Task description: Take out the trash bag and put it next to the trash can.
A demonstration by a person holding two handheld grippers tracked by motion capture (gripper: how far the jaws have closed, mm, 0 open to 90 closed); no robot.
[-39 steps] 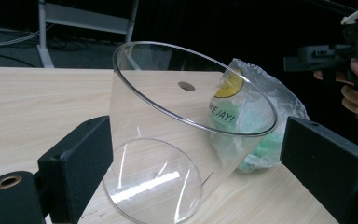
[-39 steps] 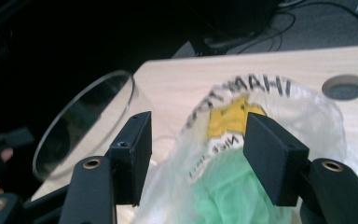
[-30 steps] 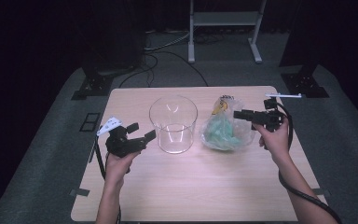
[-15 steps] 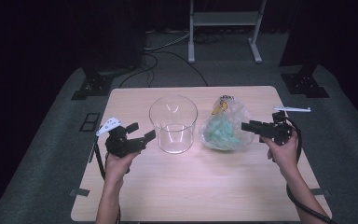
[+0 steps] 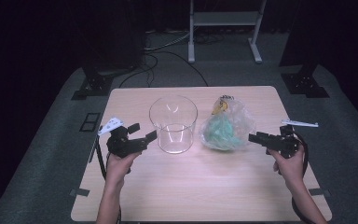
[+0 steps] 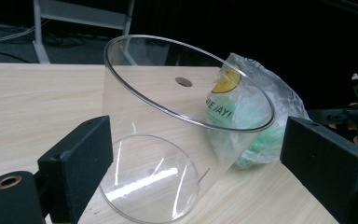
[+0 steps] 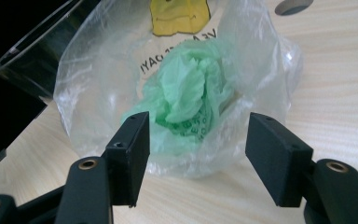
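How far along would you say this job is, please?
Nothing looks done yet: the clear container stands empty, and the plastic bag lies beside it. Both the left gripper and the right gripper are open, holding nothing. Any grasping is yet to come.

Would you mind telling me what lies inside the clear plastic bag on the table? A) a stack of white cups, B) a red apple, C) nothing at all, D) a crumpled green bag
D: through the clear plastic bag, the right gripper view shows crumpled green bag material, and the high view shows the same green mass beside the glass jar.
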